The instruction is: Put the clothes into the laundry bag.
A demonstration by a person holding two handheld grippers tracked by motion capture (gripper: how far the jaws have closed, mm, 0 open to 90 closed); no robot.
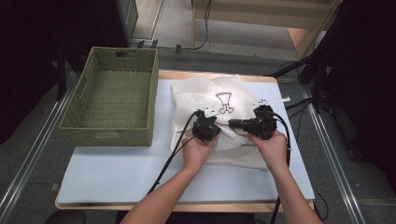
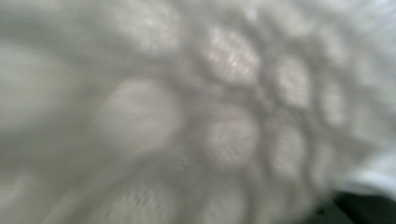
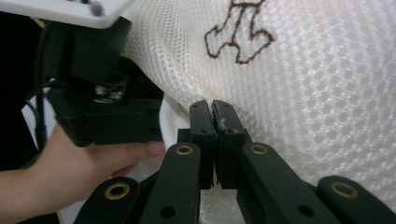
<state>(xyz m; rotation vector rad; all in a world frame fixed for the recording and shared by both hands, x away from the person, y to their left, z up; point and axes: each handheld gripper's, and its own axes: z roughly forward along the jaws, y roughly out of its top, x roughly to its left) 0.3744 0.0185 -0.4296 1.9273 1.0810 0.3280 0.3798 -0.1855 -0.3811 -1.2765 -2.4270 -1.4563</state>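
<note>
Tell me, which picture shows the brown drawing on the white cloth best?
The right gripper view: the brown drawing is close and sharp, though cut off on top. The high view shows it whole but tiny. The left gripper view is blurry mesh.

My bench, wood-edged under a pale blue sheet, carries a woven green basket at left and white mesh cloth beside it.

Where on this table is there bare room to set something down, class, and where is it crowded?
Free: the mat's near strip, from the basket front to the table edge, left of the forearms, and the basket's bare floor. A narrow strip lies right of the cloth. Crowded: the middle, where both tongs, left and right, work the cloth.
</note>
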